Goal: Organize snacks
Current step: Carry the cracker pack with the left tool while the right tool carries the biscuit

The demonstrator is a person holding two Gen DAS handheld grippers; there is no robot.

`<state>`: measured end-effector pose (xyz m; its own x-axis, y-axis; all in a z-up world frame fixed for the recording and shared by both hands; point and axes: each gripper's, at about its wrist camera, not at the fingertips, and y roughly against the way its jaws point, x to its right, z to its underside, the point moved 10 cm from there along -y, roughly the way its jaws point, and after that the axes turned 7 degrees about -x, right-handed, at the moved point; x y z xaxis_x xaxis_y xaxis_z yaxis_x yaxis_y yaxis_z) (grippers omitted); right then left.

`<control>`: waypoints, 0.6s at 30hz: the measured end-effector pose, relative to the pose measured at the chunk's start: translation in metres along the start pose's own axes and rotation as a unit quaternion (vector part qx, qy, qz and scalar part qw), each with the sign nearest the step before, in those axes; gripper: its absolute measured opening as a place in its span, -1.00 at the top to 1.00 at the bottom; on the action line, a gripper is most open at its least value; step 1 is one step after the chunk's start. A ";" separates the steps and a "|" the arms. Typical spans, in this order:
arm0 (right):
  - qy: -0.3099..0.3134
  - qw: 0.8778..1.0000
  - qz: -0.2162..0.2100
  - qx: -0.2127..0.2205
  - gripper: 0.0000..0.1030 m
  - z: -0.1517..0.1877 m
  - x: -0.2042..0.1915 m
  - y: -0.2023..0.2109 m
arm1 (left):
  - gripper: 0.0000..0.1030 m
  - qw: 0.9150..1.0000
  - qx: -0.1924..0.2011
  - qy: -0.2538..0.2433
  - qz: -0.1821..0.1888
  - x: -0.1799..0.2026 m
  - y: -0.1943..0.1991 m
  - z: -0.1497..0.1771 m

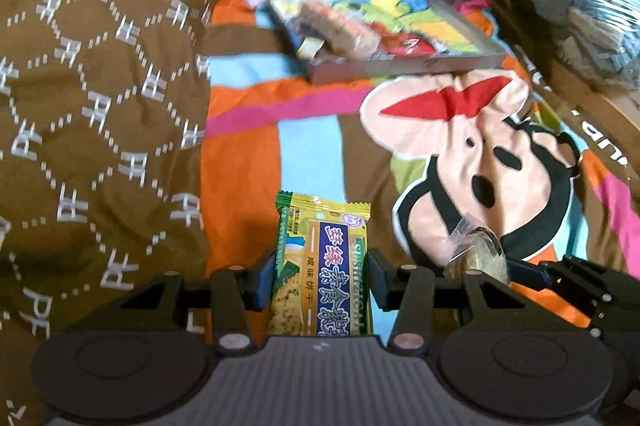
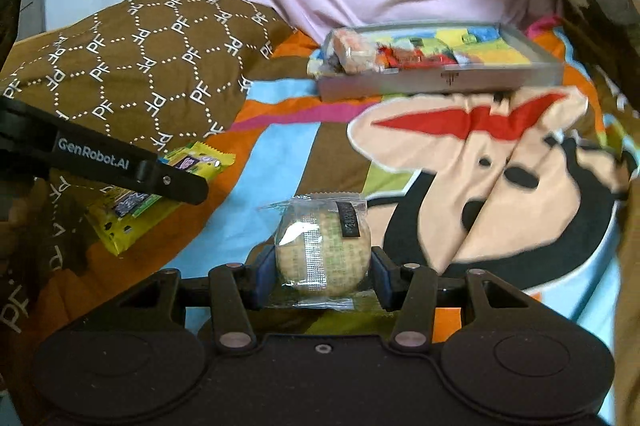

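Two tongs are each gripping one snack over a cartoon-print bedspread [image 1: 312, 153]. Farthest left, a brown patterned pillow [image 1: 100, 97] is lying beside the left gripper [image 1: 322, 274], whose pads are clenching a yellow cracker packet [image 1: 322, 266] that is pointing straight ahead of it. Only this view is showing the packet's blue label squarely; the right wrist view is catching the same packet [image 2: 160, 193] from the side, half hidden behind the left tong's black finger [image 2: 176, 183]. Further right, the right gripper [image 2: 322, 274] is grasping a round biscuit in clear wrap [image 2: 322, 250] between its pads, the whole disc visible here, whereas the left view is showing just a blurred edge of it [image 1: 476, 254] at that tong's right. Well ahead of both tongs, a grey tray [image 2: 500, 77] is sitting on the bedspread, apparently holding several wrapped snacks [image 2: 360, 51] at its left end, though blur is making them hard to count.
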<state>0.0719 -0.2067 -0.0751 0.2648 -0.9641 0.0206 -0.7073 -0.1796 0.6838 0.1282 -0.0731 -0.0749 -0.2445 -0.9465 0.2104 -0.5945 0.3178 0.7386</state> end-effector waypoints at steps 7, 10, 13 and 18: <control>0.045 0.998 0.017 0.035 0.02 -0.061 0.033 0.033 | 0.01 0.999 0.027 0.007 0.027 0.025 0.007 -0.033; 0.044 0.997 0.023 0.052 0.02 -0.093 0.045 0.041 | 0.01 0.998 0.048 0.001 0.032 0.037 0.013 -0.059; 0.047 0.996 0.040 0.067 0.02 -0.126 0.059 0.043 | 0.01 0.996 0.076 -0.006 0.037 0.049 0.018 -0.095; 0.041 0.990 0.078 0.110 0.02 -0.188 0.089 0.040 | 0.00 0.992 0.122 -0.013 0.029 0.060 0.018 -0.154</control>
<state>0.1911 -0.2631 0.0912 0.1862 -0.9662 0.1783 -0.8671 -0.0762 0.4923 0.2205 -0.1322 0.0495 -0.3004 -0.9259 0.2290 -0.7467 0.3777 0.5476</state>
